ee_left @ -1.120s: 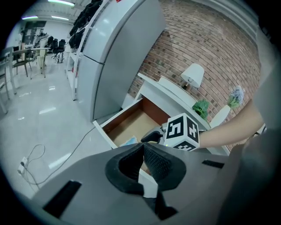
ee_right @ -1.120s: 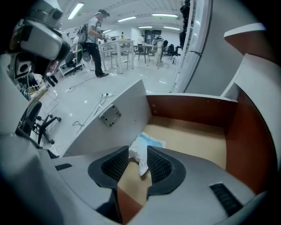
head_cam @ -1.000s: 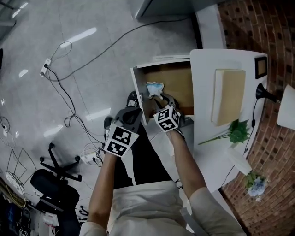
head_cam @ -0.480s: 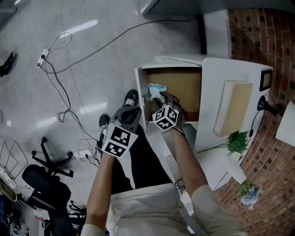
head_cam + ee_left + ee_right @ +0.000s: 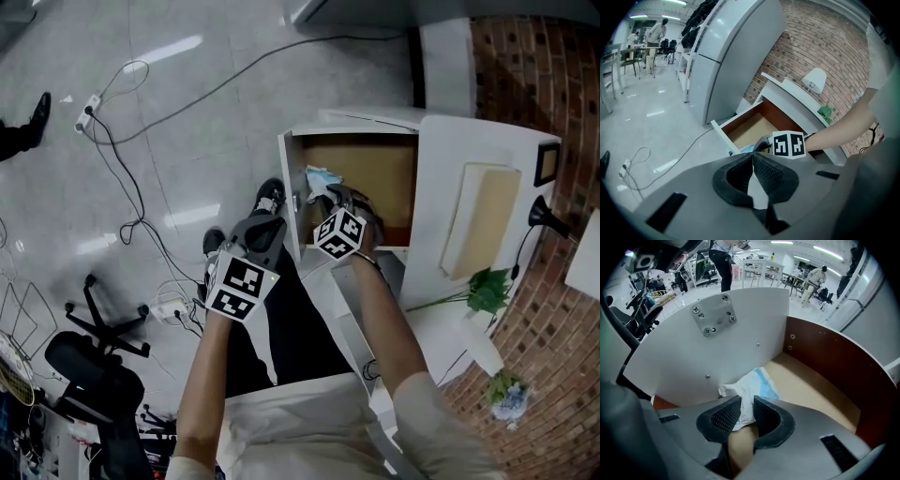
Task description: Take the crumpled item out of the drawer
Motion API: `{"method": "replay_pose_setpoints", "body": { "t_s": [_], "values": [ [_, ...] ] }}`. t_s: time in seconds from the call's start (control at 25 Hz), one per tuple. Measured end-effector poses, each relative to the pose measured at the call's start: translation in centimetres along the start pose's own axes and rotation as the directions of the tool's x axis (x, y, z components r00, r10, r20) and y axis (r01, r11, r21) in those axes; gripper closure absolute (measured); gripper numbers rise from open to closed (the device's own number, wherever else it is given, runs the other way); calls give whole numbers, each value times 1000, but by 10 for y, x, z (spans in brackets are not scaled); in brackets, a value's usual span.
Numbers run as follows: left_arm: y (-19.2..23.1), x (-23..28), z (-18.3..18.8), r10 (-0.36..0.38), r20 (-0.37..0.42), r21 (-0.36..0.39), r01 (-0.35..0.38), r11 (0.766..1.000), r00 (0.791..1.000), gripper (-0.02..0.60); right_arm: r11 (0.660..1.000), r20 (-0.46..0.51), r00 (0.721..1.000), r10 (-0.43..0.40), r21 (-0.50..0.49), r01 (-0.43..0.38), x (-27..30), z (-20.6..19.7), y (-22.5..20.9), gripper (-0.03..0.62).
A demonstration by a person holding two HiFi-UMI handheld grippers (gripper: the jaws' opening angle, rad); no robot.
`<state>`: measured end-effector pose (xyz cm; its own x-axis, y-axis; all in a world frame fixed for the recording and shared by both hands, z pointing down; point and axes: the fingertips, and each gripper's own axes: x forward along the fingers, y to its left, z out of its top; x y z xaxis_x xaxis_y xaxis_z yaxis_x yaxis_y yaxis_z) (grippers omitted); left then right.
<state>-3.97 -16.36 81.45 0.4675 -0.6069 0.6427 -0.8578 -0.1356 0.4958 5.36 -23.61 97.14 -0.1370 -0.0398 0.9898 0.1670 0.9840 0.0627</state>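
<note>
Right gripper [image 5: 746, 402] points down, jaws closing, seemingly pinching crumpled item [image 5: 757, 383]; left gripper [image 5: 753, 156] clenched.

No legible word, brand, number or sign anywhere in view. Only coded black-and-white square patterns, without letters or digits, on the cube [image 5: 244, 286] of the left gripper [image 5: 270, 223] at near left and on the cube [image 5: 339, 233] of the right gripper [image 5: 328, 195] just to its right. Possibly some faint print on the white part of the crumpled item [image 5: 754, 383], far too small to read.
</note>
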Motion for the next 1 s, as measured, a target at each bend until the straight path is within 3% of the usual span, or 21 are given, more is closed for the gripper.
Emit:
{"method": "replay_pose_setpoints", "body": {
  "t_s": [0.24, 0.44, 0.72, 1.0],
  "values": [
    [-2, 1, 13, -3, 5, 38, 3, 999, 1000, 565, 1000, 18, 1000, 5, 28, -5, 0, 4, -2, 523],
    [-10, 7, 18, -11, -2, 51, 11, 999, 1000, 565, 992, 54, 999, 1, 125, -8, -10, 5, -7, 531],
    [-29, 14, 26, -41, -13, 117, 43, 992, 999, 565, 978, 82, 995, -58, 203, 40, -31, 0, -14, 533],
    [-43, -3, 17, -60, -24, 114, 62, 992, 998, 565, 943, 106, 987, -119, 325, 79, -58, 2, -11, 533]
  ]
}}
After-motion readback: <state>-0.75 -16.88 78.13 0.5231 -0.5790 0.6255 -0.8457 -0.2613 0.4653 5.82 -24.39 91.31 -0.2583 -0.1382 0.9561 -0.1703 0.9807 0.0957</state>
